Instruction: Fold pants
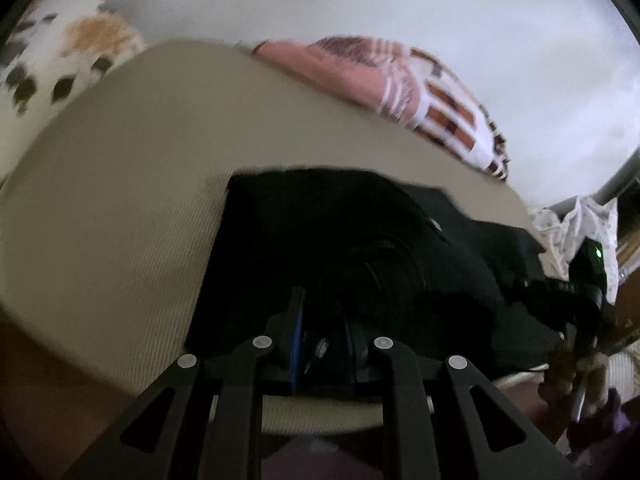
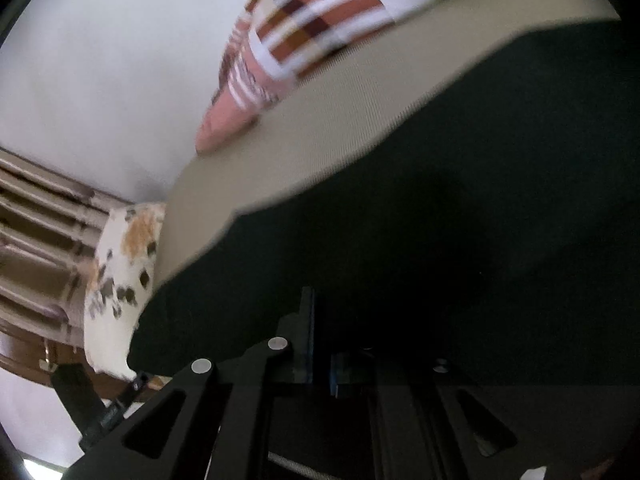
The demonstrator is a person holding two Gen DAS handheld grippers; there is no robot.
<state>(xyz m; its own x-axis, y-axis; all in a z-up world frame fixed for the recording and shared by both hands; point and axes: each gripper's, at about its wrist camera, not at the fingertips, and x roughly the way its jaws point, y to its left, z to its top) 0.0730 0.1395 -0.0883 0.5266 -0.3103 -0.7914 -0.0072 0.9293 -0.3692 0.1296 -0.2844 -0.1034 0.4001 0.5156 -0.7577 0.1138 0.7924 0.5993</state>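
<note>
Black pants (image 1: 360, 240) lie on a beige bed surface (image 1: 120, 200). My left gripper (image 1: 324, 344) is shut on a bunched fold of the pants at their near edge. In the right wrist view the pants (image 2: 440, 200) fill the right half of the frame. My right gripper (image 2: 320, 360) is shut on the pants' edge, lifted a little. The right gripper also shows in the left wrist view (image 1: 576, 292) at the far right of the pants.
A pink and striped blanket (image 1: 400, 80) lies at the back of the bed, also in the right wrist view (image 2: 304, 32). A spotted white pillow (image 1: 72, 48) is at the left. A white wall (image 1: 400, 0) is behind. A wooden bed frame (image 2: 40, 220) is at left.
</note>
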